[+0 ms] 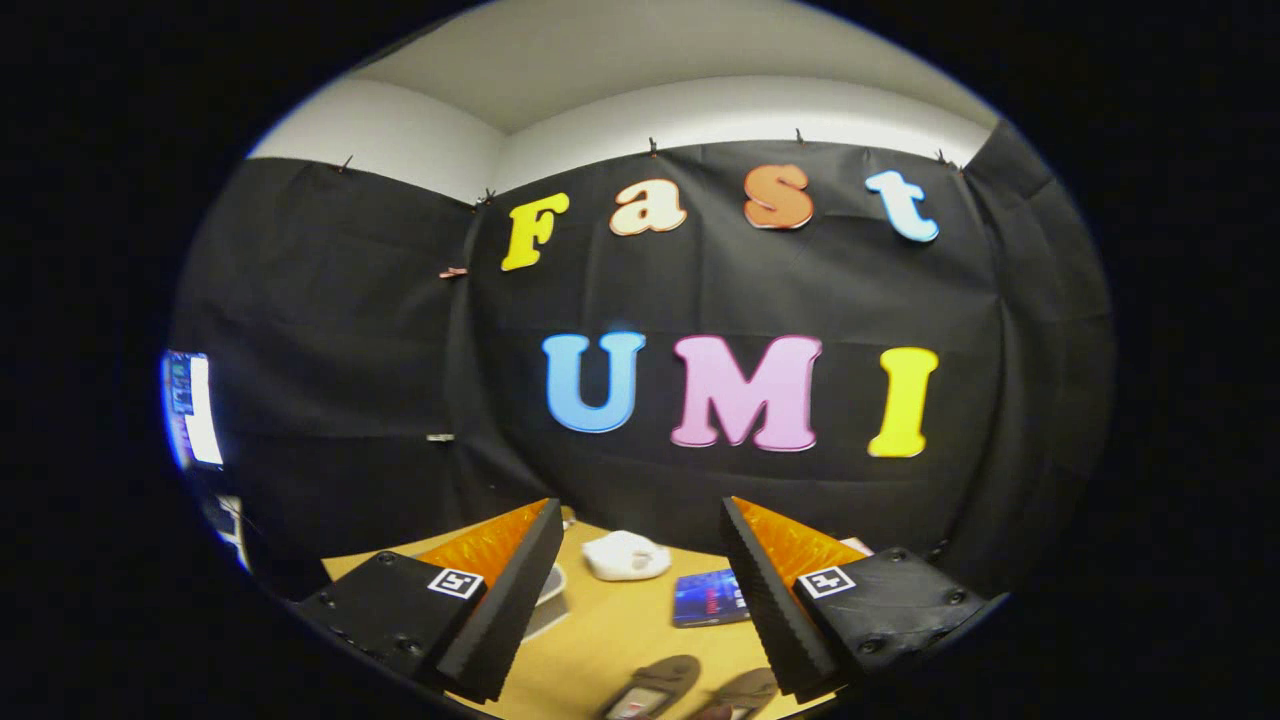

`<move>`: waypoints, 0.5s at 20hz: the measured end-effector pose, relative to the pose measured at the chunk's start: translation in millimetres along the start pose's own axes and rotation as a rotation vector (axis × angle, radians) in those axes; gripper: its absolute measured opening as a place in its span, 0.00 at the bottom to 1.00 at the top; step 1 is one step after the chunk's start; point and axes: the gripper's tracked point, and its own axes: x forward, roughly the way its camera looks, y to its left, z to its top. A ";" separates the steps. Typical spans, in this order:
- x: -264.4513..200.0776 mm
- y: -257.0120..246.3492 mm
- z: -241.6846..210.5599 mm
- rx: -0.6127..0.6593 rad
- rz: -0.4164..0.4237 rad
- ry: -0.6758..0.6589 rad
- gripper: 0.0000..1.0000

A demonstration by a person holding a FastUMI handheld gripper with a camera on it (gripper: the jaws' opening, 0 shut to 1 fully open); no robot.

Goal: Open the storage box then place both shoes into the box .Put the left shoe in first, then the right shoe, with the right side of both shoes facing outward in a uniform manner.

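Observation:
Two brown shoes lie side by side on the wooden table (600, 640), low between my fingers: one shoe (655, 685) closer to the left finger, the other shoe (745, 692) beside the right finger, both partly cut off. My gripper (640, 510) is open, held above the table with nothing between its fingers. A pale, clear-looking container edge (550, 592) peeks out from behind the left finger; I cannot tell whether it is the storage box.
A white crumpled object (625, 555) lies at the far side of the table, ahead of the fingers. A dark blue flat item (710, 597) rests next to the right finger. A lit screen (195, 410) stands far off to the left.

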 end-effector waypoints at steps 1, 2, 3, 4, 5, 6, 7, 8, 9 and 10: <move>8.1 10.8 -9.3 0.043 0.041 0.027 0.98; 18.0 22.7 -20.7 0.089 0.081 0.055 0.98; 28.7 33.1 -32.0 0.132 0.113 0.083 0.98; 38.2 42.8 -47.9 0.172 0.137 0.117 0.99; 48.0 50.9 -63.4 0.209 0.161 0.150 0.99; 54.5 60.5 -81.5 0.232 0.184 0.188 0.99; 60.5 70.2 -100.7 0.242 0.204 0.231 0.99; 64.9 77.5 -124.7 0.250 0.220 0.281 0.99; 71.1 85.6 -145.7 0.272 0.241 0.333 0.99; 77.7 94.9 -162.2 0.316 0.264 0.374 0.99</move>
